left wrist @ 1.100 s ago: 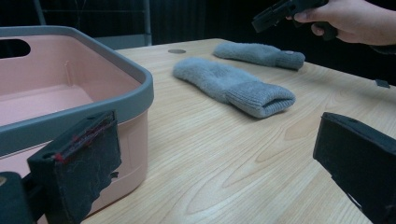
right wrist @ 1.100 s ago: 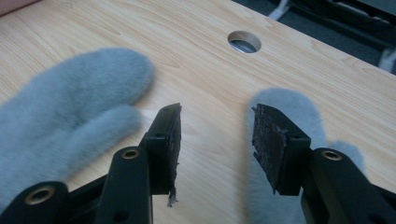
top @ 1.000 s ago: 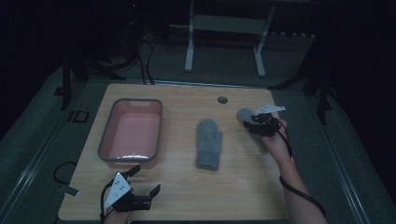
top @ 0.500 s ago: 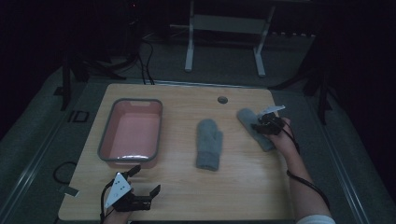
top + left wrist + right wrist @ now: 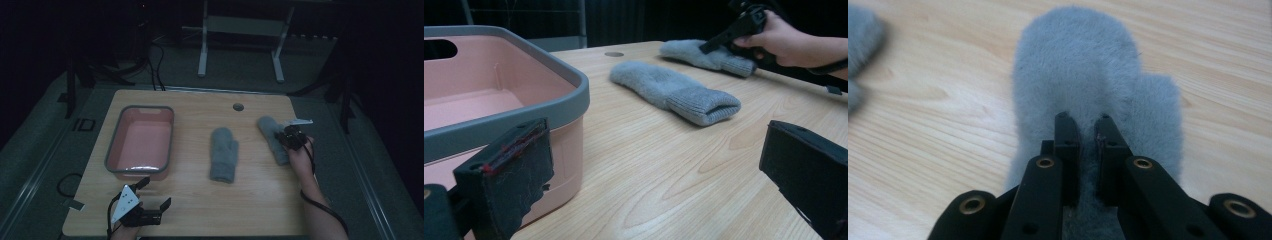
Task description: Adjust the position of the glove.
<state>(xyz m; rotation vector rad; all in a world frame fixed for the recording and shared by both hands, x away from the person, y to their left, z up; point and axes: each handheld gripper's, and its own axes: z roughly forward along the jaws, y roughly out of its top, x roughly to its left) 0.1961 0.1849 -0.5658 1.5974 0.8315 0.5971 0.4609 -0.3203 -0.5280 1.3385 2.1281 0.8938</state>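
Observation:
Two grey mittens lie on the wooden table. The right mitten lies near the table's right edge. My right gripper rests low on it. Its jaws have just been closing and now pinch a fold of the fleece, with a thin grey strip showing between the pads. The other mitten lies flat mid-table, untouched. My left gripper stays at the near left edge by the pink tub, open wide with nothing between its jaws.
The pink tub has a grey rim and stands at the left of the table with nothing inside. A small round hole sits near the table's far edge. A metal stand is on the floor beyond.
The right hand has come down and slightly nearer onto the right mitten, which now lies flat under it. The left gripper has stayed put.

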